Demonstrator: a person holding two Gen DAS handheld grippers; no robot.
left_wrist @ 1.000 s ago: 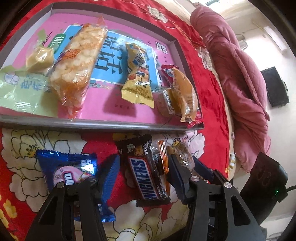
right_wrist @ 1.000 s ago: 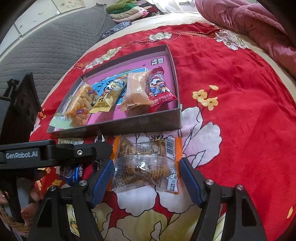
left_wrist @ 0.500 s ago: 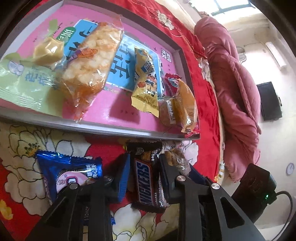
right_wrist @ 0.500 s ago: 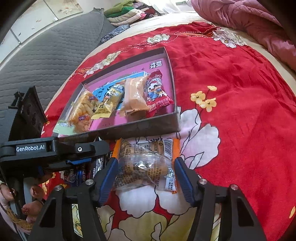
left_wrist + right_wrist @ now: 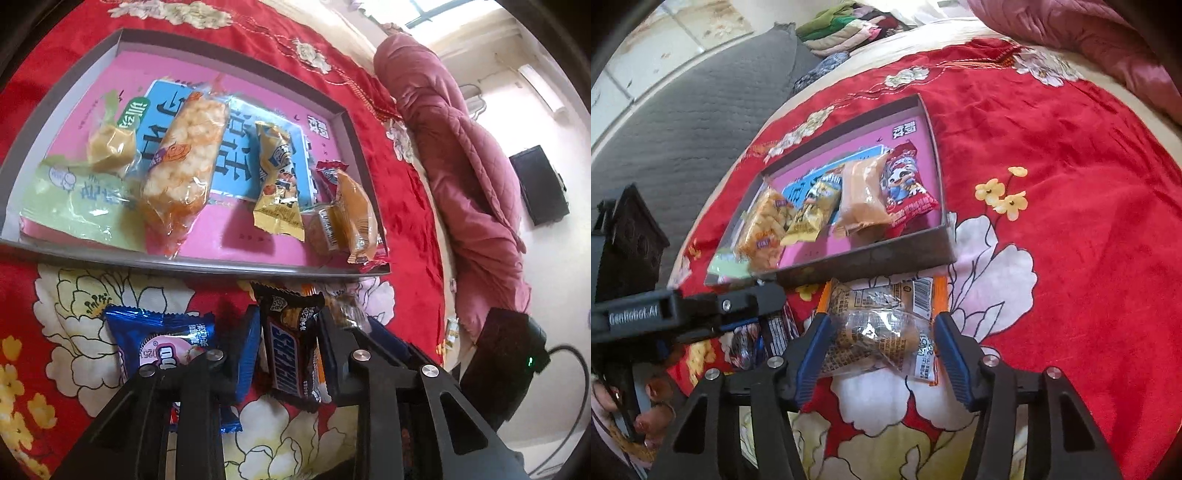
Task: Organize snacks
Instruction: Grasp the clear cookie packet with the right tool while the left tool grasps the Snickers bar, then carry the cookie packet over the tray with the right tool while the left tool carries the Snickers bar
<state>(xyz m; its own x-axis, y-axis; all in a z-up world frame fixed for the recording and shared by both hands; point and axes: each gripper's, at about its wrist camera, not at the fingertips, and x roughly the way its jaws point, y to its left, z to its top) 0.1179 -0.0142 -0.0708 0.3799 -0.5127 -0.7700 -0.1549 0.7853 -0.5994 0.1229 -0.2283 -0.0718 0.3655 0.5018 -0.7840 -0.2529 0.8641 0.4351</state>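
My left gripper (image 5: 290, 349) is shut on a brown Snickers bar (image 5: 291, 354), just in front of the grey tray (image 5: 192, 260) with a pink floor. The tray holds several snacks, among them a rice cracker pack (image 5: 184, 166) and a yellow packet (image 5: 279, 188). A blue round-cookie packet (image 5: 162, 339) lies left of the left gripper. My right gripper (image 5: 877, 341) has its jaws wide apart around a clear-wrapped pastry (image 5: 882, 328) on the red cloth, the blue pads close to both its sides. The tray also shows in the right wrist view (image 5: 871, 254).
The red floral bedspread (image 5: 1052, 184) covers the bed. A pink quilt (image 5: 461, 173) lies rolled at the far side. A grey cushion (image 5: 683, 122) sits to the left. The left gripper's body (image 5: 683, 314) is beside my right gripper.
The left gripper has closed on the Snickers bar and lifted it a little. The right gripper's jaws have narrowed around the pastry.
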